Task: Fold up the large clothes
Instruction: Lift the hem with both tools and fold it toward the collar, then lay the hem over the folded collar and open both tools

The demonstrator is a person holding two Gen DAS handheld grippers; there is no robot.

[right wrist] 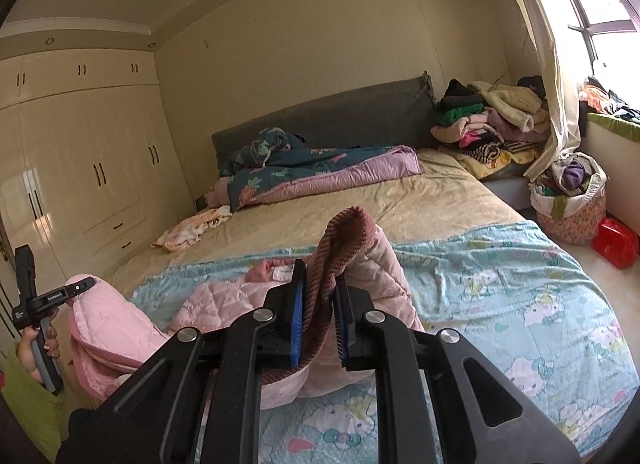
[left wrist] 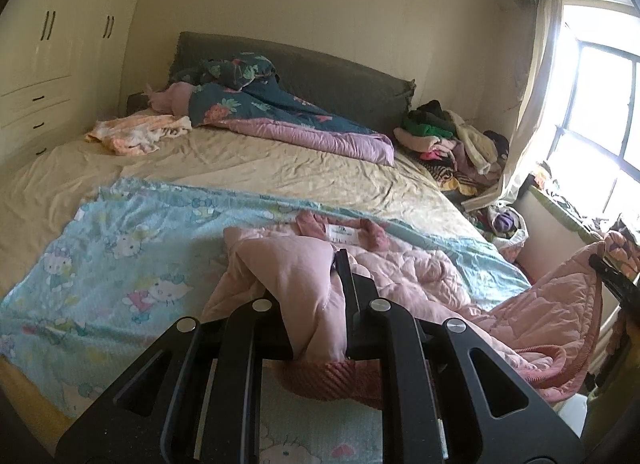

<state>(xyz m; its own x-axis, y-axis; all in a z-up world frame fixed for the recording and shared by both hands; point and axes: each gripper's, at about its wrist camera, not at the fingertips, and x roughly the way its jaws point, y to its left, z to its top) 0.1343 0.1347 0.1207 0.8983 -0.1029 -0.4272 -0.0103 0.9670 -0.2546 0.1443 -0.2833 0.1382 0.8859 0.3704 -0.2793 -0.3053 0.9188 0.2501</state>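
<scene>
Across the bed (left wrist: 248,168), the left gripper (left wrist: 316,284) was clamped on the pink quilted jacket (left wrist: 420,276) and the right gripper (right wrist: 320,288) on its ribbed hem, the garment sagging between them over the blue cartoon sheet (right wrist: 500,284) just beyond.

Rumpled floral quilt (left wrist: 280,120) by headboard (left wrist: 320,72), clothes heap (right wrist: 492,124) beside

Each hand-held gripper is matte black: the left hand-held gripper (left wrist: 304,264) and right hand-held gripper (right wrist: 320,276) carry slotted linkage arms with round silver pivot screws; the right's pads (right wrist: 297,316) are ribbed blue; the sleeve (right wrist: 28,396) is lime green
</scene>
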